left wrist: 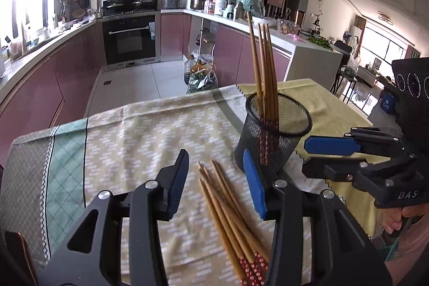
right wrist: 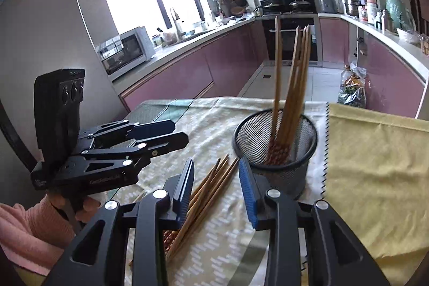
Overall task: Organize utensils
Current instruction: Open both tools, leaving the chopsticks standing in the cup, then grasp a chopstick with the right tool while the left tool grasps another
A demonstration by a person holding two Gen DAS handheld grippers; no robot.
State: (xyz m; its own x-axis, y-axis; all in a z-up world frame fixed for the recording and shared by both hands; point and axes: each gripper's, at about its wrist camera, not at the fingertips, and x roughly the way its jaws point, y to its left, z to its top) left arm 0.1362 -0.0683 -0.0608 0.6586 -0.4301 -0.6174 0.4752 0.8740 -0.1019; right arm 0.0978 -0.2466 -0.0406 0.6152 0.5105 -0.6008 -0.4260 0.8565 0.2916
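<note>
Blue-padded and standing apart with nothing between them, the jaws of the left gripper (left wrist: 217, 178) hang over the loose chopsticks (left wrist: 230, 216) on the patterned cloth (left wrist: 134, 136); the right gripper (right wrist: 215, 189) is likewise parted and empty, just above them. The step looks like picking another batch; next, one gripper must descend and close on a few. The mesh cup (left wrist: 276, 136), already holding several, stands just beyond, to the right.

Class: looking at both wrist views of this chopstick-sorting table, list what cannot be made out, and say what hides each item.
- Loose chopsticks: red ends cut off by the left gripper and the left view's bottom edge; exact count unclear.
- Mesh cup: its base is hidden behind the right gripper in the right view.
- Chopsticks in cup: blurred in the right view, overlapping, uncountable.
</note>
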